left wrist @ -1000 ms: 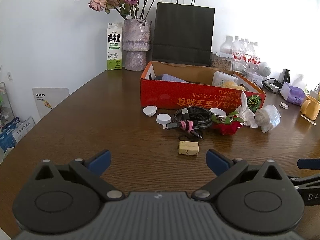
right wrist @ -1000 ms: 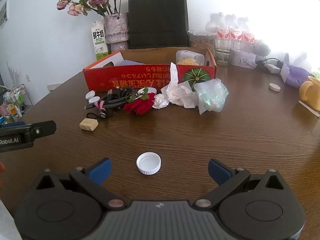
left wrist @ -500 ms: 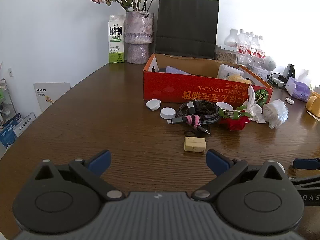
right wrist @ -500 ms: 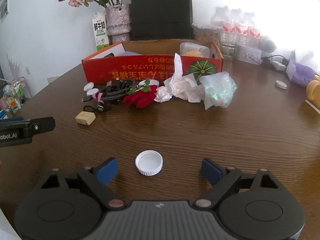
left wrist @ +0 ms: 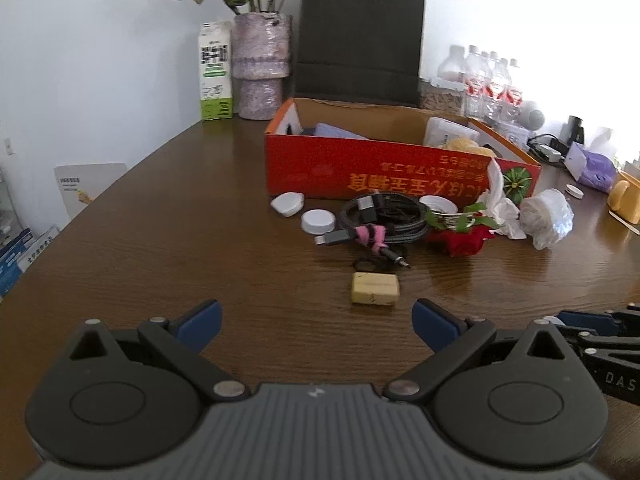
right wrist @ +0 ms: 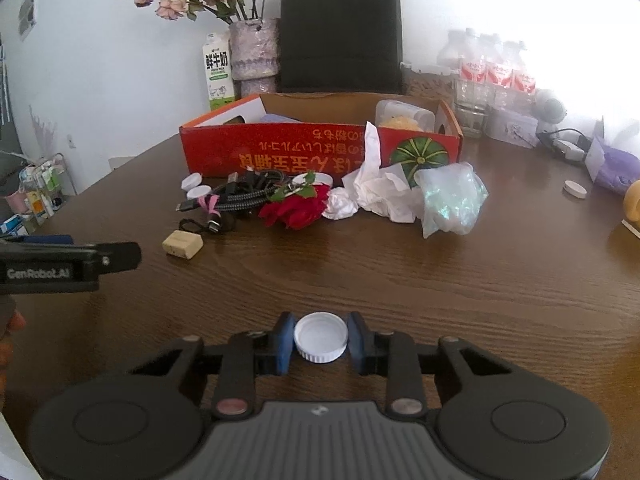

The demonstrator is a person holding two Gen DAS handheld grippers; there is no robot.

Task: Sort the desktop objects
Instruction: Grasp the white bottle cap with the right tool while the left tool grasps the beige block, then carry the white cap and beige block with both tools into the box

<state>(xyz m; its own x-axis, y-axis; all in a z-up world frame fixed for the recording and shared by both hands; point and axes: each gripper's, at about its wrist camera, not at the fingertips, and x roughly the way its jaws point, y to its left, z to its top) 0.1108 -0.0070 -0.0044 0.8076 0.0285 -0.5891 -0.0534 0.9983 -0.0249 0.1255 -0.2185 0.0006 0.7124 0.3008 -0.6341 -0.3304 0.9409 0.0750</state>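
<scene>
My right gripper (right wrist: 320, 340) is shut on a white bottle cap (right wrist: 320, 335) that rests on the wooden table. My left gripper (left wrist: 316, 320) is open and empty above the table, just short of a small beige block (left wrist: 375, 289); the block also shows in the right wrist view (right wrist: 182, 243). Beyond lie a coiled black cable with pink ties (left wrist: 380, 224), a red rose (right wrist: 296, 209), crumpled tissue (right wrist: 380, 192), a clear plastic bag (right wrist: 452, 200) and white caps (left wrist: 318, 221). A red cardboard box (left wrist: 380, 172) stands behind them, holding several items.
At the back stand a milk carton (left wrist: 216, 72), a flower vase (left wrist: 262, 68), a black paper bag (left wrist: 360, 40) and water bottles (right wrist: 492, 72). A purple pouch (right wrist: 616, 168), a yellow mug (left wrist: 622, 196) and another white cap (right wrist: 575, 189) lie at the right.
My right gripper moved forward and closed its fingers on the white bottle cap. My left gripper moved a little nearer the beige block and stayed open.
</scene>
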